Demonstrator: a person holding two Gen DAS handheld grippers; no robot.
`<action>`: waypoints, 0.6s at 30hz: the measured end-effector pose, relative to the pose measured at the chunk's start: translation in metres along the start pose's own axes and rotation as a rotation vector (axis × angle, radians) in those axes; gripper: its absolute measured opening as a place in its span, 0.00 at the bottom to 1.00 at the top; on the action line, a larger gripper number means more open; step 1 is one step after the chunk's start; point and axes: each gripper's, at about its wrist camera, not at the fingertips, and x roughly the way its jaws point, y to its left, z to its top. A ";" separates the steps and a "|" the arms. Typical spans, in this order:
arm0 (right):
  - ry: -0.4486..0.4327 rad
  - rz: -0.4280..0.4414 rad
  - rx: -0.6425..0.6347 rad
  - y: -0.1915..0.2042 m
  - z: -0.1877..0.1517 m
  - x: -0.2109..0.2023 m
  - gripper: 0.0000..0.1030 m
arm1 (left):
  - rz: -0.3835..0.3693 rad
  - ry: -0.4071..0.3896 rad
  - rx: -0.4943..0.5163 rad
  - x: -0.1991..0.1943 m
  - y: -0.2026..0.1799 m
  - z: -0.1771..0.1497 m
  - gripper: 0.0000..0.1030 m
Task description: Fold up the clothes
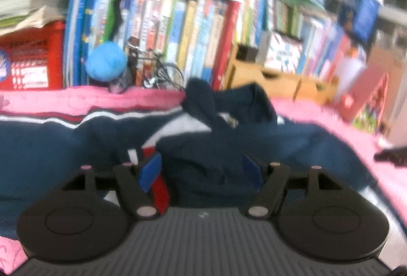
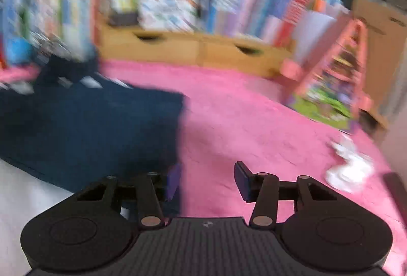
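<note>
Both claws gape empty over the navy jacket (image 1: pixel 203 149); books (image 1: pixel 193 29) pack the shelf

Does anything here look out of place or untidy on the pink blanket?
Yes. A crumpled white item, perhaps tissue, lies loose on the pink blanket, right of the navy garment. The garment's collar end is bunched up, not flat.

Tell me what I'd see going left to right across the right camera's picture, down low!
Navy jacket → right gripper → pink blanket → crumpled white paper.
</note>
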 end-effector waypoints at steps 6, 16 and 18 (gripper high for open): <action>0.000 0.182 0.028 0.042 0.025 0.024 0.45 | 0.079 0.044 -0.058 0.010 0.015 0.000 0.68; 0.045 0.238 0.328 -0.042 -0.018 0.052 0.49 | -0.280 0.160 -0.032 0.041 -0.054 0.053 0.68; 0.035 0.269 0.357 -0.050 -0.029 0.052 0.48 | -0.291 0.221 0.006 0.064 -0.094 0.055 0.66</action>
